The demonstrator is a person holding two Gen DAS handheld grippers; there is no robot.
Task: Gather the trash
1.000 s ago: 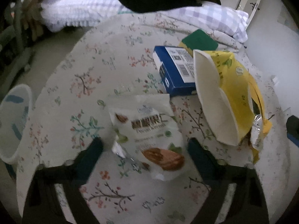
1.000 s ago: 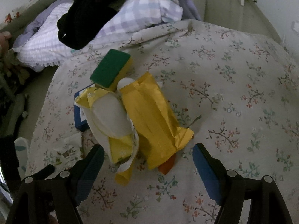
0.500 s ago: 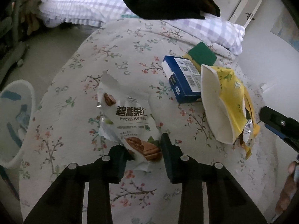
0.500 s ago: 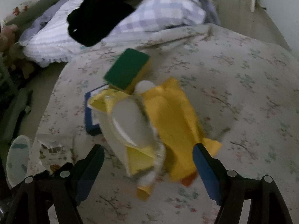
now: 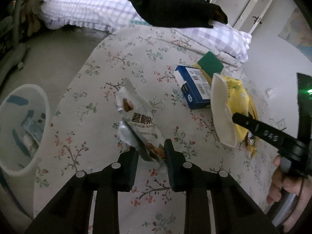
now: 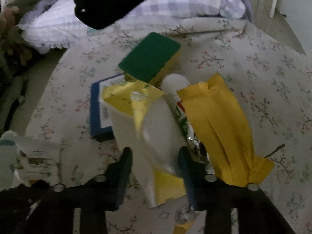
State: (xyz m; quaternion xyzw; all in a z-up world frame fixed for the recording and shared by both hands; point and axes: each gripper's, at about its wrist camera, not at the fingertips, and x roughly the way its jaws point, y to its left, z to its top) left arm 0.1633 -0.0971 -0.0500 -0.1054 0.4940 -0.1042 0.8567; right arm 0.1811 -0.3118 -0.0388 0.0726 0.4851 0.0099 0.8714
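Both grippers closing on trash on the bed.
Left gripper (image 5: 151, 152): jaws have just closed onto the near end of the pecan packet (image 5: 139, 120), pinching it. Right gripper (image 6: 155, 167): jaws have just been closing around the white-and-yellow wrapper (image 6: 156, 128), which sits between them; contact unclear through blur. Bin (image 5: 42, 97) left of bed (image 5: 101, 78).

Left wrist view: mounted just behind the left gripper (image 5: 151, 152), looking steeply down and forward along its fingers at the bed (image 5: 93, 89), close in; bin (image 5: 25, 128) at the left edge, door (image 5: 243, 9) at the top right. Right wrist view: set the same way behind the right gripper (image 6: 155, 156), also steep and close, blurred. Shared by both: the blue box (image 5: 192, 89) (image 6: 97, 113), green sponge (image 5: 210, 63) (image 6: 150, 58), yellow wrapper (image 5: 237, 97) (image 6: 124, 97), checked pillow (image 5: 218, 37) (image 6: 181, 2).
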